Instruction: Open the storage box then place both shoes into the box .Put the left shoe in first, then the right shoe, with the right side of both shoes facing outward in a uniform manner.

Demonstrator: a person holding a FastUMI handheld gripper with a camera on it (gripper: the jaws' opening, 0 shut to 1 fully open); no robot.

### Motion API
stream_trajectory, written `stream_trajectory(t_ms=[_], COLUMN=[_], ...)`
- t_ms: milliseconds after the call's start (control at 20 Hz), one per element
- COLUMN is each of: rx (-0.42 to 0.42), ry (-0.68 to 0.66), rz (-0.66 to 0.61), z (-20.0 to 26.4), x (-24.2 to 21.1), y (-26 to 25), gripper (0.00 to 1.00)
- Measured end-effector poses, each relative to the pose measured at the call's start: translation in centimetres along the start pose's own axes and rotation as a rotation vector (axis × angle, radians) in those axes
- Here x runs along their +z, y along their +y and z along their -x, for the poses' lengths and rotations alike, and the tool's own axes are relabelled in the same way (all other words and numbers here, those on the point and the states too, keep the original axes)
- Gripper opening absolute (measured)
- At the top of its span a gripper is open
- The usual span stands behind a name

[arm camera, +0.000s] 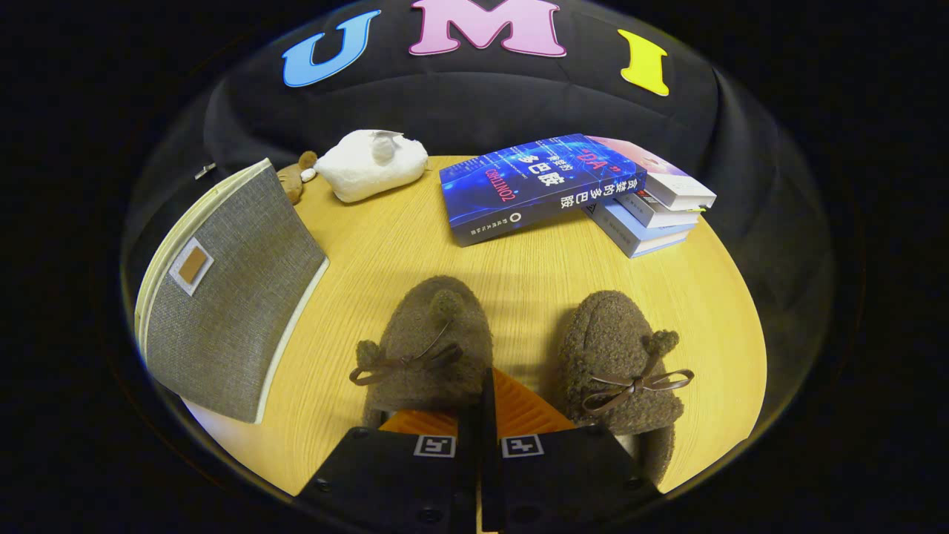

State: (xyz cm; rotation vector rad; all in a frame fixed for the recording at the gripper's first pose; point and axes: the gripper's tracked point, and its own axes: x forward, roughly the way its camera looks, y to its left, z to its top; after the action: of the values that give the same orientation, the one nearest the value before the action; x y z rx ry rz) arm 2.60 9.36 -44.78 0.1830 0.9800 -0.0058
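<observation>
Two fuzzy brown slippers with dark bows stand side by side on the wooden table, toes pointing away from me. The left shoe lies just ahead of my fingers and a little to their left, its heel hidden behind them. To the right of the fingers sits the right shoe. The grey fabric storage box stands to the left of the shoes with its lid down. My gripper hangs over the gap between the heels, fingers pressed together with nothing visible between them.
A stack of books lies on the far right of the table. A white plush toy and a small brown one rest at the back, beyond the box. Bare wood separates the shoes from the books.
</observation>
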Motion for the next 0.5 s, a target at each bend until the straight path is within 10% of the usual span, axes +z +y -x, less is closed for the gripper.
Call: stream_trajectory(t_ms=[500], rx=[0.039], ry=[-0.127], rz=[-0.171], z=[8.4], x=[7.5], y=[3.0], gripper=[0.08])
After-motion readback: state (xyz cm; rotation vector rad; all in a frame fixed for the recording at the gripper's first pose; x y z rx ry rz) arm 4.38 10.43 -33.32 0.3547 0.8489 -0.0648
